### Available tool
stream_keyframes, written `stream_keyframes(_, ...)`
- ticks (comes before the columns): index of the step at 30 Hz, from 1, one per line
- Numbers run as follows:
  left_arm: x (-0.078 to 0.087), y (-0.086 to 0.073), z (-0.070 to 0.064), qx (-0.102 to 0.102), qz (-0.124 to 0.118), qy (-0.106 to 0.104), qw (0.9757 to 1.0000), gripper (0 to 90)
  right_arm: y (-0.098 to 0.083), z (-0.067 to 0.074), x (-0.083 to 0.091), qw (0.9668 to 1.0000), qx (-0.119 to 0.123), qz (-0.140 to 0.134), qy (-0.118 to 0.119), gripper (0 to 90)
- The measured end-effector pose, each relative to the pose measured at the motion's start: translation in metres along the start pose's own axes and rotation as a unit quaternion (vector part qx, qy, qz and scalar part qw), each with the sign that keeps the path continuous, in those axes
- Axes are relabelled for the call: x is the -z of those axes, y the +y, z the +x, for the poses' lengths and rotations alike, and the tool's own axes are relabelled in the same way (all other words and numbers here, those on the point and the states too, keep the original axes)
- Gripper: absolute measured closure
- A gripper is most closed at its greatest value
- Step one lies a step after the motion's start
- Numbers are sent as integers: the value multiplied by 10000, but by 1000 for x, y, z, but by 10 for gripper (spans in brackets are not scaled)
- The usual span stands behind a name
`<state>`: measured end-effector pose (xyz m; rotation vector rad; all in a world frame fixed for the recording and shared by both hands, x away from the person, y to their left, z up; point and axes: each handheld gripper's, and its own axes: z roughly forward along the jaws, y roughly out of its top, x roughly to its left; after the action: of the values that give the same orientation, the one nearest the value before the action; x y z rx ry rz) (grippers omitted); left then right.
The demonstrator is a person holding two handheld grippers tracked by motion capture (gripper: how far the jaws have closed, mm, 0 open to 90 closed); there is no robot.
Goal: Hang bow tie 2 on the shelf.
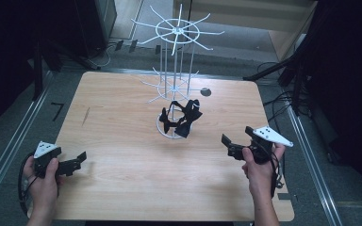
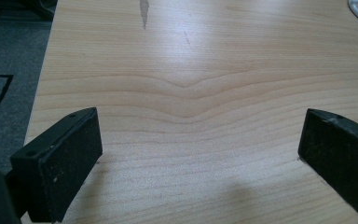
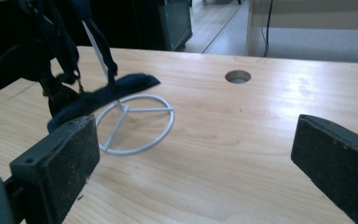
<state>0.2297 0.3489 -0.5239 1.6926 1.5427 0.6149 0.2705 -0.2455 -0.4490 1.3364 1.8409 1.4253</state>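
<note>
While both tools hang open, black fabric straps [image 1: 181, 117] drape the white wire rack [image 1: 175, 70].
Ahead-left of the right tool [image 1: 227, 145]; left tool [image 1: 78, 160] idles; approach low, pinch one strap.

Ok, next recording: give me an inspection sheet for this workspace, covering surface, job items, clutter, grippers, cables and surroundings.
Surface: light wooden table, one round hole behind the stand, a dark streak at far left.
Job's things: white wire rack upright mid-table on a ring base; black bow ties hang low on it, one end reaching over the base.
Clutter: nothing seen.
Grippers: left gripper and right gripper both open, empty, low over the near table, apart from the rack.
Cables: a black one loops off the left gripper; more lie on the floor at right.
Surroundings: grey floor, metal rails, dark equipment around.
</note>
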Motion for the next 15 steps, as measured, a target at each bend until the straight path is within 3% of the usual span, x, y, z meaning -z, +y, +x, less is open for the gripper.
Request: stream_keyframes(15,0,0,0,-4,-9,11,10000,0,-36,-20,5,9993,-147,230,-251,15)
